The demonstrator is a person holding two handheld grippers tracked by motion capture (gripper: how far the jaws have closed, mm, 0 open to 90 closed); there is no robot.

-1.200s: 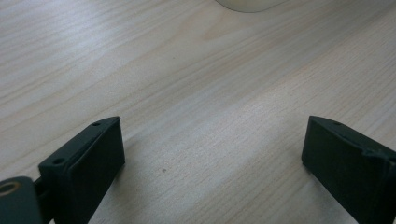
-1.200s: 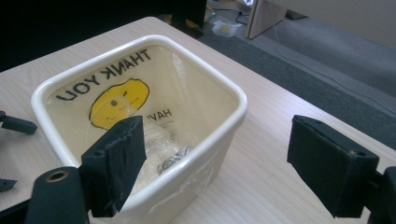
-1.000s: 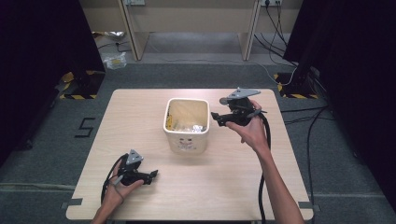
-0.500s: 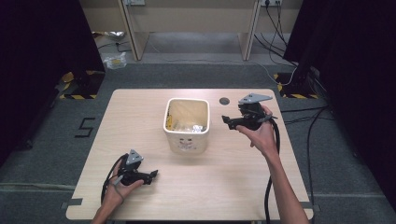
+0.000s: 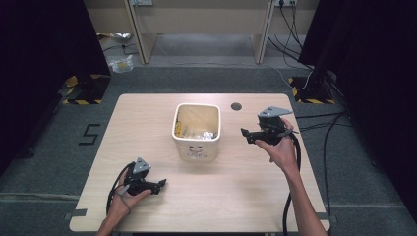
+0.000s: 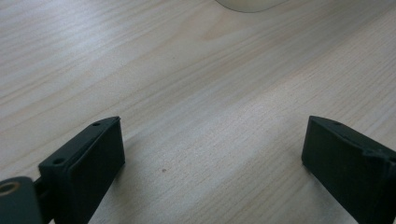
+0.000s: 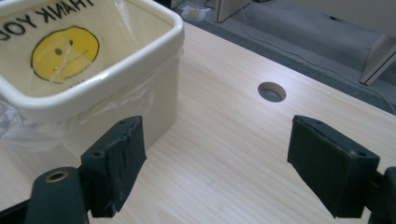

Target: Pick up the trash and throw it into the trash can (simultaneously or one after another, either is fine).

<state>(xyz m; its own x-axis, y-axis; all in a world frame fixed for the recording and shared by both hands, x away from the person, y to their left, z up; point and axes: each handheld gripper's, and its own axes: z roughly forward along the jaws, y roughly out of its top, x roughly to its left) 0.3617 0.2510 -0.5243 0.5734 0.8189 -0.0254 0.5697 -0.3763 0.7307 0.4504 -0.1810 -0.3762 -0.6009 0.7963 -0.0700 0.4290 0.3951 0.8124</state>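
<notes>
High view: upright bin [image 5: 196, 132], mouth upward, between spread-jawed left gripper [image 5: 160, 185] and right gripper [image 5: 244, 133].

Looks like a lab test cell: my wooden table [image 5: 147, 123] on grey carpet [image 5: 59, 162], black curtains [image 5: 44, 44] both sides, hazard-taped stand bases [image 5: 81, 101], loose cables [image 5: 295, 29].

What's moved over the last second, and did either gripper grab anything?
The right gripper drew back from the bin's rim, rightward and toward the person, jaws open and empty. The left gripper stayed low near the table's front-left, open; the bin did not shift.
</notes>
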